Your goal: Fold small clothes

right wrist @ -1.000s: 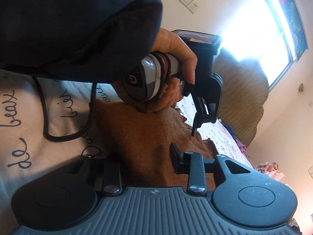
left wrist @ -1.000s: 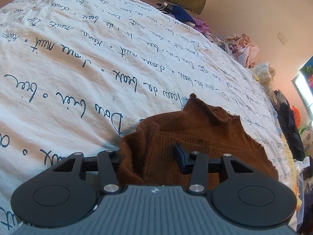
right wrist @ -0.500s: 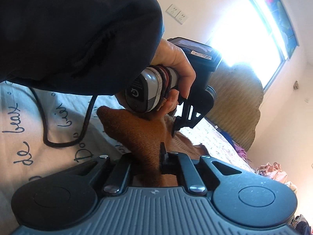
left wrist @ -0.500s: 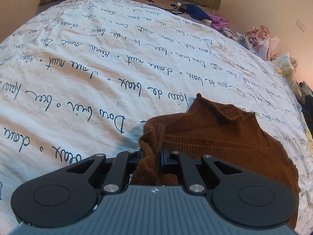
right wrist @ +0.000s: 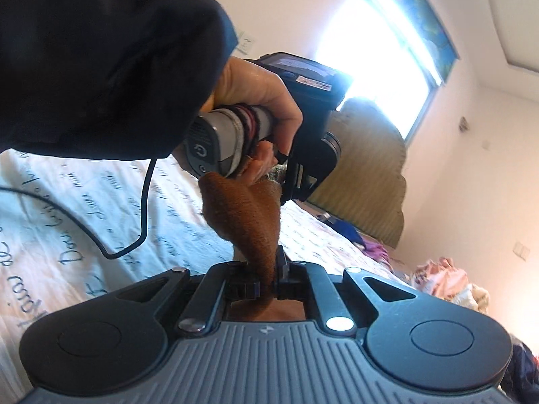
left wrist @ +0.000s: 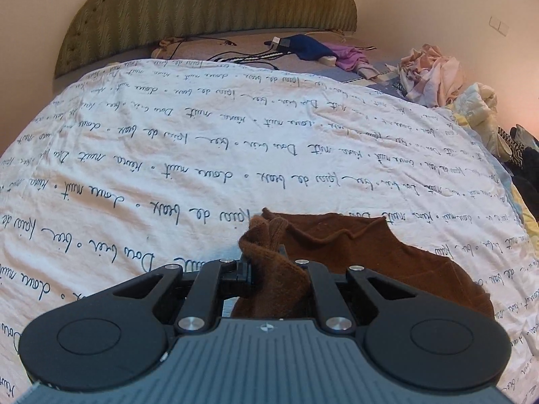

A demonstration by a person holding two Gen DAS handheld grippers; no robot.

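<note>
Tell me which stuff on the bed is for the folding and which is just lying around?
For the folding:
- brown knitted garment
- left gripper, jaws clamped on it
- right gripper, jaws clamped on it

Just lying around:
- pink clothes heap
- blue cloth
- purple cloth
- black cables

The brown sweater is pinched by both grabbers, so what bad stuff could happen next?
1. The left gripper pinches only a bunched edge of the brown sweater, so the knit might slip out or stretch.
2. The right gripper clamps a thin fold close to the other hand, so the fold may come out crooked.
3. The black cable lies on the bedsheet and could snag.
</note>
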